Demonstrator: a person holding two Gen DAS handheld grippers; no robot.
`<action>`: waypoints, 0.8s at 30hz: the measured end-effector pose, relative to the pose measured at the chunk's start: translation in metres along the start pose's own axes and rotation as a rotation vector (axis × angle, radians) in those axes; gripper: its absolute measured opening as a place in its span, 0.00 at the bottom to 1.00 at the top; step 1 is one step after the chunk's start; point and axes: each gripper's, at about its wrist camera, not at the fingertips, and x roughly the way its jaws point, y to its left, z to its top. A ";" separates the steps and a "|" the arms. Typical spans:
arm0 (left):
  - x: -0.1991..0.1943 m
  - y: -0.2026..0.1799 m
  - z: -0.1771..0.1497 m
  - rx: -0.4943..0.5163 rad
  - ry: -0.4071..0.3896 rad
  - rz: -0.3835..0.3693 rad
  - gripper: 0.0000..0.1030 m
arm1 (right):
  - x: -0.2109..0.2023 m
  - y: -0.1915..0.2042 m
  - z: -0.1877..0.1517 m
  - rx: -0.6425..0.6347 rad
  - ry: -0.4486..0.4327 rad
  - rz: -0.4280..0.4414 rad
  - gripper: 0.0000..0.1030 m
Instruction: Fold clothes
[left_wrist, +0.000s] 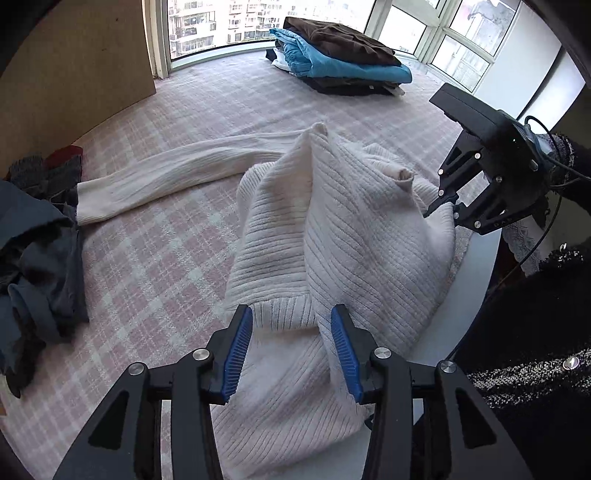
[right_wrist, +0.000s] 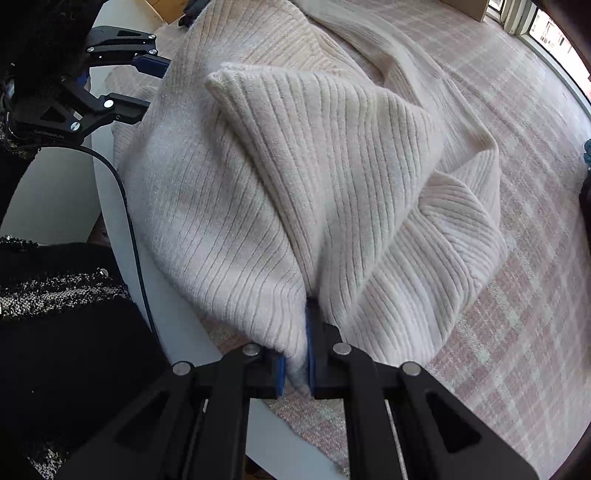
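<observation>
Home bedroom, high-rise apt: bed w/ pink plaid cover, curved bay window facing apartment blocks, folded clothes stack.

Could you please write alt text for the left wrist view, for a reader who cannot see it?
A cream ribbed sweater lies bunched on a pink plaid bed cover, between the open left gripper and the right gripper pinching its edge. A stack of folded clothes sits by the window.

Legible text: 1 item. Right wrist view, 9 o'clock edge: small pale print "GenRobot.AI" on the black body of the left hand-held gripper. Left wrist view: short marking on the right hand-held gripper, too small to read.
</observation>
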 end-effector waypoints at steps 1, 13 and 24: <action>0.000 0.000 0.001 0.003 0.000 0.002 0.41 | 0.000 -0.001 0.000 0.005 -0.002 0.003 0.08; -0.019 0.023 -0.016 -0.130 -0.076 -0.123 0.03 | -0.005 -0.004 -0.005 0.027 0.000 0.025 0.08; -0.005 0.044 0.004 -0.252 -0.098 -0.143 0.45 | -0.010 0.009 -0.006 -0.012 -0.006 -0.027 0.08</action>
